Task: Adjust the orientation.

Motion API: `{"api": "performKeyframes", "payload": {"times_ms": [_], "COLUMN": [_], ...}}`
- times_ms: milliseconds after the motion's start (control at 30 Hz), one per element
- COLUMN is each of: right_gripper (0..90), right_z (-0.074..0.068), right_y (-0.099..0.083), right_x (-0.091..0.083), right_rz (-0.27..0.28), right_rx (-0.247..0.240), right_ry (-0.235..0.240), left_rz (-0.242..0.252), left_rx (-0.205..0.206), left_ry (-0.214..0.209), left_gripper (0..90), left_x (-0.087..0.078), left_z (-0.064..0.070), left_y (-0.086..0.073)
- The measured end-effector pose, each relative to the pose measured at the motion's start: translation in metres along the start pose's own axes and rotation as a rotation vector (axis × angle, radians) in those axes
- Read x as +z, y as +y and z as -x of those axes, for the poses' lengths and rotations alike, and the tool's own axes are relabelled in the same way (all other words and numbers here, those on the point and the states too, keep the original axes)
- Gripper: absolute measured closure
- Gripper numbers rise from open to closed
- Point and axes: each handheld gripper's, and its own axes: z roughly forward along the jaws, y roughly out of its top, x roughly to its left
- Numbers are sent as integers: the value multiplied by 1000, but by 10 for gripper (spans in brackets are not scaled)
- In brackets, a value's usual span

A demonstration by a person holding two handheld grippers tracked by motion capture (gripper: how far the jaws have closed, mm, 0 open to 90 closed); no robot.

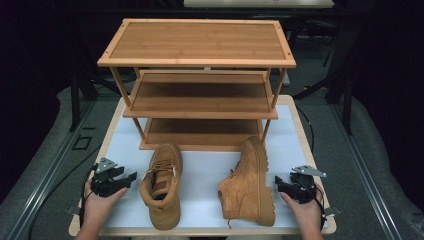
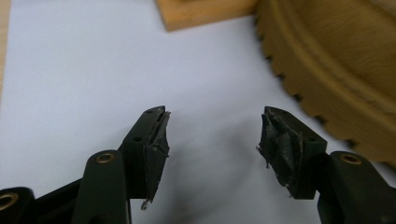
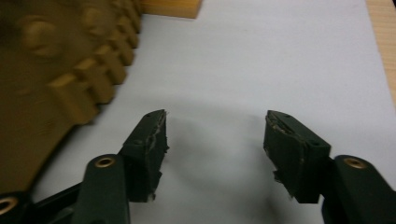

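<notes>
Two tan lace-up boots rest on the white mat [image 1: 205,170]. The left boot [image 1: 161,185] stands upright, toe toward the rack. The right boot [image 1: 250,182] lies on its side, its lugged sole facing right. My left gripper [image 1: 126,179] is open just left of the left boot, whose toothed sole edge [image 2: 336,70] fills the right of the left gripper view; nothing lies between the jaws [image 2: 212,135]. My right gripper [image 1: 279,185] is open close to the right boot's sole, whose blurred lugs [image 3: 60,74] show at left. Its jaws [image 3: 215,135] are empty over bare mat.
A three-shelf wooden shoe rack [image 1: 197,60] stands at the back of the mat, its shelves bare. Its base corner shows at the top of both gripper views [image 2: 205,11] [image 3: 170,7]. The table's wooden rim [image 3: 383,37] runs along the right. Dark floor surrounds the table.
</notes>
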Motion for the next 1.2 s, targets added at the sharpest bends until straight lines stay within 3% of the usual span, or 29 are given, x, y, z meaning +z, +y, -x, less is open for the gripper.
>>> {"api": "performKeyframes", "payload": {"times_ms": [67,133,367,467,667,767,833,1033,1200], "right_gripper": [408,407,446,476,496,519,524,523,517], "right_z": [-1,-3,-1,-1,-2,-1,-1,1,1], "right_y": [-3,-5,-8,-10,-10,-12,-12,-11,-11], "right_x": [-7,-12,-17,-15,-16,-19,-20,-24,-25], "right_rz": [25,50,108,73,94,92,93,116,104], "right_rx": [-2,2,46,39,33,37,47,62,73], "right_ry": [10,-26,-3,-2,-8,-24,-22,-14,-7], "left_rz": [12,26,81,69,83,77,74,62,37], "left_rx": [-3,-16,-60,-84,-119,-146,-133,-31,-26], "left_ry": [-10,-27,-61,-82,-78,-126,-152,-196,-245], "left_gripper": [412,425,469,501,501,500,506,503,472], "left_x": [-4,-10,-19,-18,-27,-37,-46,-80,-96], "left_z": [3,8,11,9,9,10,14,39,51], "left_y": [0,-1,0,-1,2,12,22,52,72]}}
